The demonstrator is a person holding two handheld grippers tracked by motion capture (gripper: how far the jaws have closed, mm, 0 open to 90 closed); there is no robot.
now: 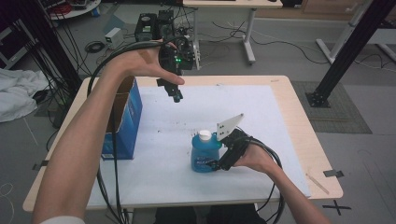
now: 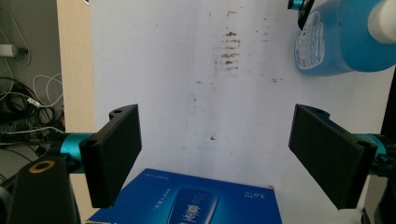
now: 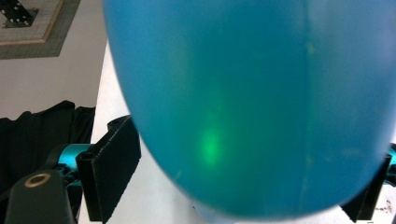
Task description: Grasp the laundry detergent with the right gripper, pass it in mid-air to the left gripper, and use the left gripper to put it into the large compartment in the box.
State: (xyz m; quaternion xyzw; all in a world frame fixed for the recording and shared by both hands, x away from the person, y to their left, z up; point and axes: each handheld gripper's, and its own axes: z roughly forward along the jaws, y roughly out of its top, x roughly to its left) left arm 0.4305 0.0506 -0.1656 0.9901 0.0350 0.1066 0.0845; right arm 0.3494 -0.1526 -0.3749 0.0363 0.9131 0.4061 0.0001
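Blue bottle point(image 1: 205, 154) between right tool point(image 1: 219, 163) jaws, contact unclear; left tool point(image 1: 176, 95) wide open, empty.

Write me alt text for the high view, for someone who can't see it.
A person's right hand-held gripper is closed around a blue bottle with a white cap, standing on a white sheet on a wooden table. The left hand-held gripper hangs open above the sheet, beside an open blue box at the table's left.
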